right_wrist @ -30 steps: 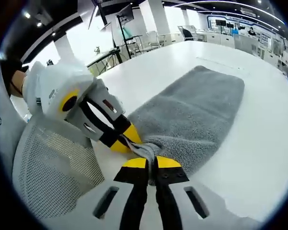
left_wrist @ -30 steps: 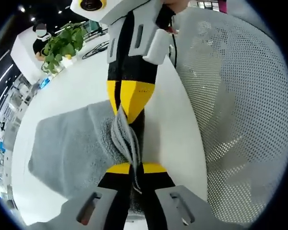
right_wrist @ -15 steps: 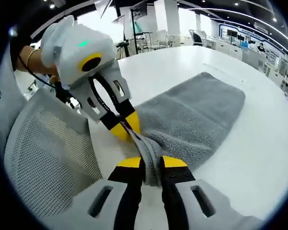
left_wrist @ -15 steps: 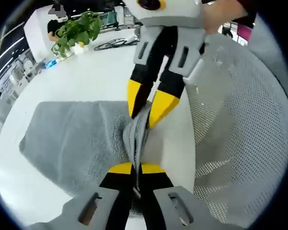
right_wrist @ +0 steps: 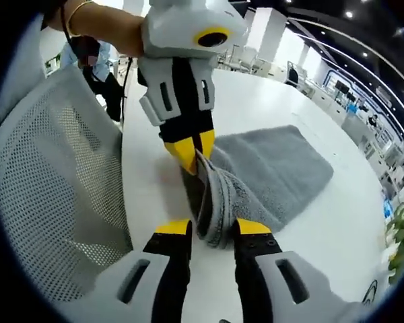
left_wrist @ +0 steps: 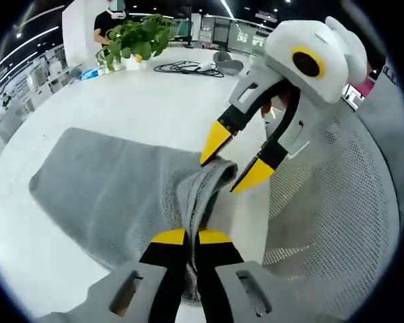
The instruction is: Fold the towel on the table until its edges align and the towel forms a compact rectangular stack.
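Pinching towel [left_wrist: 114, 195] edge: left claw [left_wrist: 190, 237]; right claw [right_wrist: 213, 229] spread round bunched hem, table [left_wrist: 114, 101] bare beyond.

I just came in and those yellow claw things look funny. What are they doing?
A person holds two grippers and is folding a gray towel on the white table. The left gripper is shut on a bunched edge of the towel, lifting it off the table. The right gripper is open, its jaws on either side of the same bunch. The rest of the towel lies flat.
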`<act>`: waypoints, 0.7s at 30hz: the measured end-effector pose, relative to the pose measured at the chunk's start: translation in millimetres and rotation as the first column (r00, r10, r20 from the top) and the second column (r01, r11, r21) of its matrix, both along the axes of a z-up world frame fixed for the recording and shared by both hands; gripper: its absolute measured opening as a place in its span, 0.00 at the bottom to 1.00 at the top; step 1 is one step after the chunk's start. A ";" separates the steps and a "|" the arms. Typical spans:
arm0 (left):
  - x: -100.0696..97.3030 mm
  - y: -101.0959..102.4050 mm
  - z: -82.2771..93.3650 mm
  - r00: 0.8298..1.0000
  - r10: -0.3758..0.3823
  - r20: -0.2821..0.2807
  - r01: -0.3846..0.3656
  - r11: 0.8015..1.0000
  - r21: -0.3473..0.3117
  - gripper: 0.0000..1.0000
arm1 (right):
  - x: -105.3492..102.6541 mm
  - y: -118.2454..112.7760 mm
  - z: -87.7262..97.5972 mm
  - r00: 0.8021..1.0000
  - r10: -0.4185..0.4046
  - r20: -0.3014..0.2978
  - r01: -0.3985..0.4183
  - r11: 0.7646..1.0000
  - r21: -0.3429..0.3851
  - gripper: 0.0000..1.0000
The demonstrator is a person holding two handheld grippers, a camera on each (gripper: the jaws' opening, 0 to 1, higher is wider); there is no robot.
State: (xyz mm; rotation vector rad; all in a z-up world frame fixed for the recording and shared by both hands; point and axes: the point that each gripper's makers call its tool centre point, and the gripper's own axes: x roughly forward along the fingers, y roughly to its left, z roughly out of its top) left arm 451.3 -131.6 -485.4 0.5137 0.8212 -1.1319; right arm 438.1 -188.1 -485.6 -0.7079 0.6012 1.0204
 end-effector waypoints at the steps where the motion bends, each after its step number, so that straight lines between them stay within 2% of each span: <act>1: 0.8 0.2 -0.1 1.000 0.005 0.001 -0.005 1.000 -0.004 0.04 | 0.1 -1.9 -0.1 1.000 0.015 0.019 -0.015 1.000 -0.013 0.23; 4: 5.6 0.4 3.4 0.999 0.047 -0.016 -0.047 0.998 -0.045 0.04 | -1.2 -5.6 3.6 0.997 0.052 0.058 -0.049 0.998 -0.042 0.24; 5: 6.5 -1.0 6.4 0.996 0.076 -0.041 -0.079 0.994 -0.076 0.04 | -1.9 -7.5 3.9 0.995 0.069 0.069 -0.065 0.996 -0.057 0.24; 8: 9.8 -0.3 11.1 0.991 0.115 -0.075 -0.123 0.986 -0.110 0.04 | -0.9 -11.1 2.9 0.987 0.121 0.105 -0.110 0.988 -0.108 0.25; 9: 13.2 1.5 13.1 0.988 0.129 -0.080 -0.138 0.983 -0.120 0.04 | 1.3 -12.6 2.9 0.979 0.152 0.138 -0.131 0.981 -0.146 0.26; 12: 19.1 4.8 13.6 0.982 0.161 -0.100 -0.174 0.974 -0.142 0.04 | 6.4 -13.7 0.6 0.964 0.197 0.180 -0.160 0.966 -0.202 0.26; 15: 18.2 3.1 16.5 0.980 0.169 -0.110 -0.184 0.971 -0.152 0.04 | 10.7 -14.3 -4.2 0.948 0.244 0.205 -0.188 0.947 -0.260 0.26; 16: 17.8 2.8 16.3 0.979 0.169 -0.112 -0.185 0.971 -0.153 0.04 | 13.0 -11.8 -2.5 0.938 0.262 0.228 -0.199 0.943 -0.268 0.26; 21: 11.8 0.3 13.9 0.979 0.163 -0.121 -0.181 0.972 -0.153 0.04 | 17.2 -5.9 2.1 0.924 0.294 0.246 -0.223 0.934 -0.279 0.24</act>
